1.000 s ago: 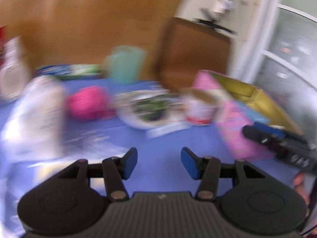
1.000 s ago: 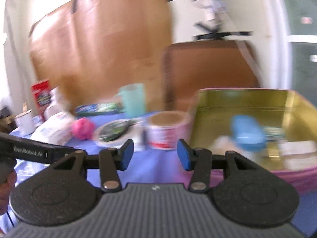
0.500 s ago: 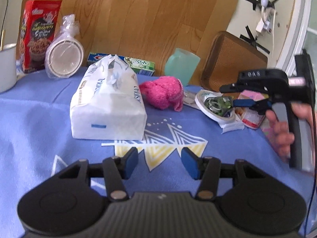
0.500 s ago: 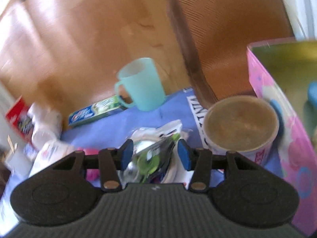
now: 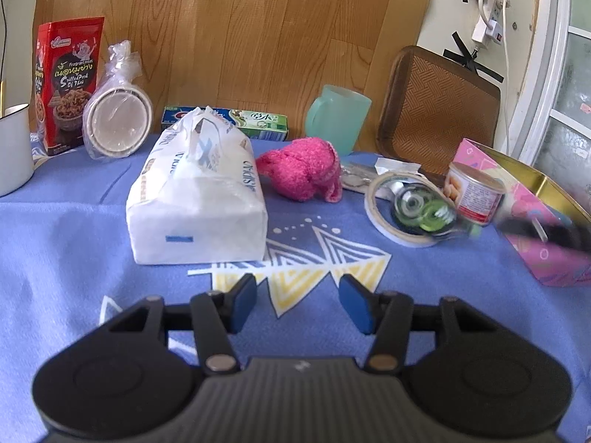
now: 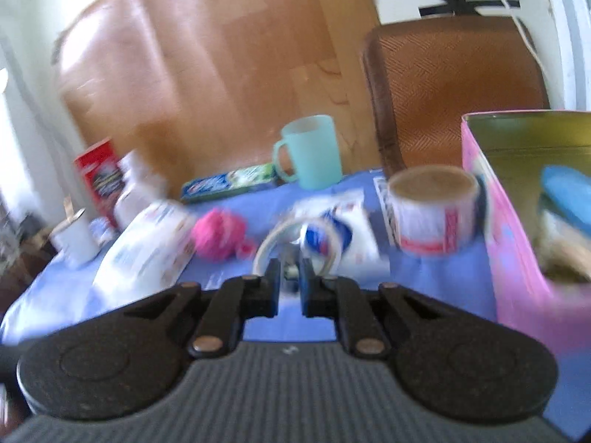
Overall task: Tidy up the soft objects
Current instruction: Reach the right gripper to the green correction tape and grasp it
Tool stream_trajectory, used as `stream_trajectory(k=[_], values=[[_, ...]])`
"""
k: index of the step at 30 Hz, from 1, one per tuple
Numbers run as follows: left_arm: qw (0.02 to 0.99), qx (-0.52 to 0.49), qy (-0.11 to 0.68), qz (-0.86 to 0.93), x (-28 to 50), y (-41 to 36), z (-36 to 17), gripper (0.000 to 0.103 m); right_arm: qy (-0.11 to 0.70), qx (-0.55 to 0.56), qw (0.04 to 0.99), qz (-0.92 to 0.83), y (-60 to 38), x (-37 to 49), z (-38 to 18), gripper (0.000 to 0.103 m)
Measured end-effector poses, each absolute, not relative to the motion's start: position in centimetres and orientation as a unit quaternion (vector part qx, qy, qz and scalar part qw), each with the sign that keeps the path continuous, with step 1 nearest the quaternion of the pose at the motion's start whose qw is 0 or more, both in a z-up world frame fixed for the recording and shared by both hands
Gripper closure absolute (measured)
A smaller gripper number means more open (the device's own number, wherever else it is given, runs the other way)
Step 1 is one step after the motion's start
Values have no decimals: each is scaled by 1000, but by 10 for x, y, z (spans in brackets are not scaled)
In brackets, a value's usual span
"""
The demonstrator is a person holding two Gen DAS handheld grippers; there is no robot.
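Gripping the clear packet [image 6: 291, 269] inside the tape roll [image 6: 295, 243] near the table's [image 5: 74, 240] right edge, the right gripper [image 6: 289, 288] looks clamped; lifting toward the pink tin [image 6: 517, 258] seems next. Left gripper [image 5: 297, 301] hangs apart, empty.

A wood-grain panel [image 5: 236, 37] stands upright behind a table covered in a blue patterned cloth [image 5: 66, 243]. Right of the panel, a brown woven chair back [image 5: 439, 110] rises behind the table's far edge. Above the chair, a pale wall [image 5: 454, 7] carries strips of black tape and a white power strip [image 5: 487, 18] with a hanging cable. Further right, a white-framed frosted window [image 5: 569, 118] lets in daylight.
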State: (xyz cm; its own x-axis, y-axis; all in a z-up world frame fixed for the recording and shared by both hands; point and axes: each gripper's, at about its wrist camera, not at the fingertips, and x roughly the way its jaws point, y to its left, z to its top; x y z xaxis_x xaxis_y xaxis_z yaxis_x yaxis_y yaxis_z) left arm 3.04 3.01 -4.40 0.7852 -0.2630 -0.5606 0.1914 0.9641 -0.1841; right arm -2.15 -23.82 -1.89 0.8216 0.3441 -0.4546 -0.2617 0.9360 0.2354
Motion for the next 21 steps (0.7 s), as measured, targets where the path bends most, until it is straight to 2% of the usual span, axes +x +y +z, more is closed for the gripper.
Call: stream_trajectory(k=[1, 4, 9, 11, 13, 15, 21], values=[[943, -59, 305, -121, 31, 31, -44, 52, 255, 64, 950, 169, -236, -35, -25, 87], [942, -61, 305, -124, 30, 30, -44, 51, 266, 31, 948, 170, -231, -63, -39, 87], [943, -52, 305, -121, 29, 28, -44, 50, 273, 47, 949, 149, -235, -56, -37, 85], [943, -54, 305, -122, 30, 29, -44, 50, 263, 45, 953, 145, -234, -48, -30, 71], [942, -59, 305, -125, 30, 31, -44, 49, 255, 23, 956, 146, -227, -38, -25, 62], [942, -61, 305, -126, 30, 31, -44, 49, 262, -1, 954, 145, -215, -22, -26, 57], [942, -64, 305, -126, 31, 32, -44, 49, 309, -27, 939, 151, -189, 22, -47, 57]])
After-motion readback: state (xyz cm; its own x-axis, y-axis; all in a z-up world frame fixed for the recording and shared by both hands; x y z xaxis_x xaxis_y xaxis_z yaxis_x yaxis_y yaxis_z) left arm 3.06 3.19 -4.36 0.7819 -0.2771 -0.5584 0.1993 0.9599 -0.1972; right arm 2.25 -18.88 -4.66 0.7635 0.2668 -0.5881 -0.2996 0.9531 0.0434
